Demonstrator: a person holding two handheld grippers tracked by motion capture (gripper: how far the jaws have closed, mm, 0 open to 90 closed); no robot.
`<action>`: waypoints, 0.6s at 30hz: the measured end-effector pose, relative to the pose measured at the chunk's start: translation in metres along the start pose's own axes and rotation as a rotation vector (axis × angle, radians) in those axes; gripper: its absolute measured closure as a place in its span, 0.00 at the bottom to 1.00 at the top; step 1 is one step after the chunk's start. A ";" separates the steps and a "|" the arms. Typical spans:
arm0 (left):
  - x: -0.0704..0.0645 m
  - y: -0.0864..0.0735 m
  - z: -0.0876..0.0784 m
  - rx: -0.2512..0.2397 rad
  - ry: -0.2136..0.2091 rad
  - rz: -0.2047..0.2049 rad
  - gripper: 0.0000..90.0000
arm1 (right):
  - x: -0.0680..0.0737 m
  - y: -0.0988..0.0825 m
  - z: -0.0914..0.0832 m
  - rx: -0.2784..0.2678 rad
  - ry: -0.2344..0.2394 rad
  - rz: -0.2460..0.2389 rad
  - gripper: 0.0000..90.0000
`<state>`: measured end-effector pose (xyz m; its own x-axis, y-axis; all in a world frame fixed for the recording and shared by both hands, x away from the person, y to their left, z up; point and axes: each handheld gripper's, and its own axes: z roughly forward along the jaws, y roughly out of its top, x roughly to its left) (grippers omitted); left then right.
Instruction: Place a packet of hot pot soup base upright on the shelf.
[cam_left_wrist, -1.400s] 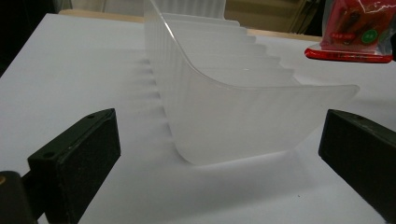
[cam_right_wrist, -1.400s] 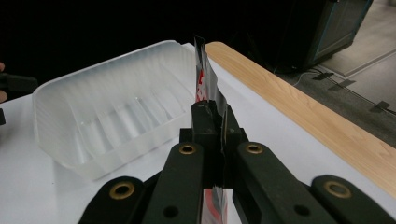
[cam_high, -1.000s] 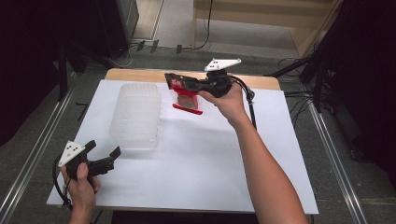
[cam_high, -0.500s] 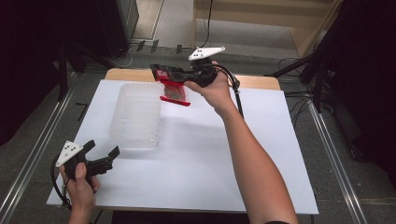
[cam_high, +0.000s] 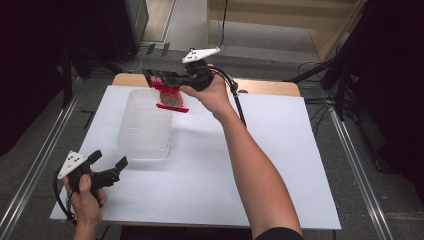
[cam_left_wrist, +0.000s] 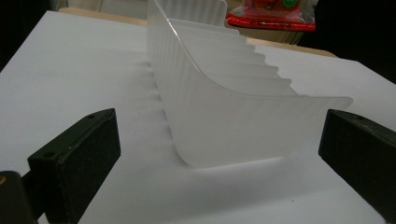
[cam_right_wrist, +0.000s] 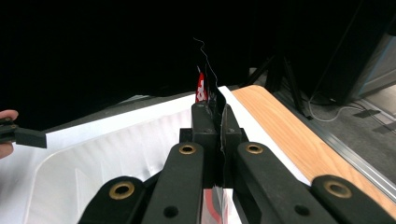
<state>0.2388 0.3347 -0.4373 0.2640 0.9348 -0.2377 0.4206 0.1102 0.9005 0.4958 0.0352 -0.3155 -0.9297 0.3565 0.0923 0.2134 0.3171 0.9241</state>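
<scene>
The right gripper (cam_high: 159, 80) is carrying the red packet (cam_high: 170, 97) leftward across the far side of the table, bringing it over the far end of the clear plastic tray (cam_high: 145, 131).

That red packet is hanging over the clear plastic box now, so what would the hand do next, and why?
Probably lower it a little and then open the jaws. The right gripper is shut on the red packet, which hangs above the far end of the clear tub, not yet inside. The left gripper waits open at the tub's near end, touching nothing.
</scene>
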 end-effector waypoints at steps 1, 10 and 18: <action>0.000 0.000 0.000 0.000 0.000 -0.001 0.00 | 0.001 0.001 0.003 0.000 0.007 0.001 1.00; 0.001 0.000 -0.001 -0.004 -0.004 -0.006 0.00 | 0.009 0.000 0.023 0.016 0.052 0.001 1.00; 0.001 0.000 0.000 0.000 0.000 -0.009 0.00 | 0.017 0.002 0.035 0.016 0.082 0.000 1.00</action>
<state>0.2390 0.3358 -0.4372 0.2604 0.9337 -0.2459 0.4229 0.1186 0.8984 0.4909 0.0722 -0.3251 -0.9510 0.2837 0.1229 0.2176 0.3313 0.9181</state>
